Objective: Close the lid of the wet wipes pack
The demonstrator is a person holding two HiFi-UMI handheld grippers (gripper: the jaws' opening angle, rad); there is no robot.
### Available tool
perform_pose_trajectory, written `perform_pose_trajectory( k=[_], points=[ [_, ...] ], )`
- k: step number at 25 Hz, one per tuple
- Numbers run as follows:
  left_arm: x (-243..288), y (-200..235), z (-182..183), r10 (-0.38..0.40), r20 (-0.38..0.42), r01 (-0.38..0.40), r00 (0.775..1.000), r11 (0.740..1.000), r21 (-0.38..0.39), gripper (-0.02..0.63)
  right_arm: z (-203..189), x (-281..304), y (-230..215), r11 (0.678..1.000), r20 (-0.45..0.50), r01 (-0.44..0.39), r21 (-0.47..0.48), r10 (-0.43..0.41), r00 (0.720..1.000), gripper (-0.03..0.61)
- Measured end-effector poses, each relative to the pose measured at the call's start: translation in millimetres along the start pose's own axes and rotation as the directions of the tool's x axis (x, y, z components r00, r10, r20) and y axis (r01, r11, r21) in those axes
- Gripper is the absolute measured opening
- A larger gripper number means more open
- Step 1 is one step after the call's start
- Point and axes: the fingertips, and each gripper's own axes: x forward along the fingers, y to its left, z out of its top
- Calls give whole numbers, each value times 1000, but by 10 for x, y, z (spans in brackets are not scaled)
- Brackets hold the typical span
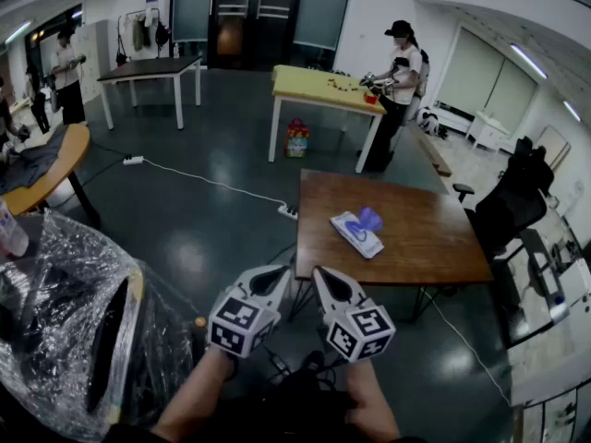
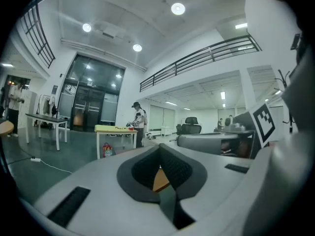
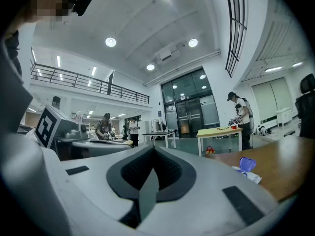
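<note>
I hold the left gripper (image 1: 277, 275) with its jaws pressed together at the tips and nothing caught between them; its own view (image 2: 160, 151) shows the dark pads meeting, with only a sliver of brown wood behind. The right gripper (image 1: 323, 275) is clenched too, its pads closed on each other and empty in its own view (image 3: 153, 154). In the head view the two grippers sit side by side, low and near my body, tips slanting toward each other and apart from the near edge of the brown table (image 1: 406, 257).

The wet wipes pack (image 1: 355, 233) lies flat near the middle of that table, well apart from both grippers. Its purple lid (image 1: 369, 218) stands raised at the pack's far end, so the pack is open. From the right gripper view the pack (image 3: 248, 173) shows at the right on the tabletop (image 3: 285, 166), with the lid (image 3: 247, 164) upright.

A black office chair (image 1: 512, 201) stands to the table's right. Farther back, a person (image 1: 397, 90) stands at a yellow table (image 1: 314, 86), with a colourful bag (image 1: 296, 138) on the floor under it.
</note>
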Motion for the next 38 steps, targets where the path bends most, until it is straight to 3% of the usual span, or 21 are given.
perform_pose_trajectory(
  k=[12, 24, 33, 38],
  points=[
    [12, -27, -37, -12, -9, 12, 1000, 1000, -2, 5, -30, 3, -18, 1000, -1, 6, 24, -6, 1000, 11],
    [213, -68, -71, -57, -28, 58, 998, 998, 13, 6, -55, -55, -263, 996, 11, 81, 45, -81, 997, 11],
    [794, -97, -135, -109, -76, 111, 991, 994, 25, 6, -72, 51, -877, 986, 15, 142, 88, -144, 989, 11],
    [1365, -80, -227, -127, -112, 131, 986, 991, 28, 6, -153, 167, -1468, 978, -4, 173, 117, -173, 985, 11]
  ],
)
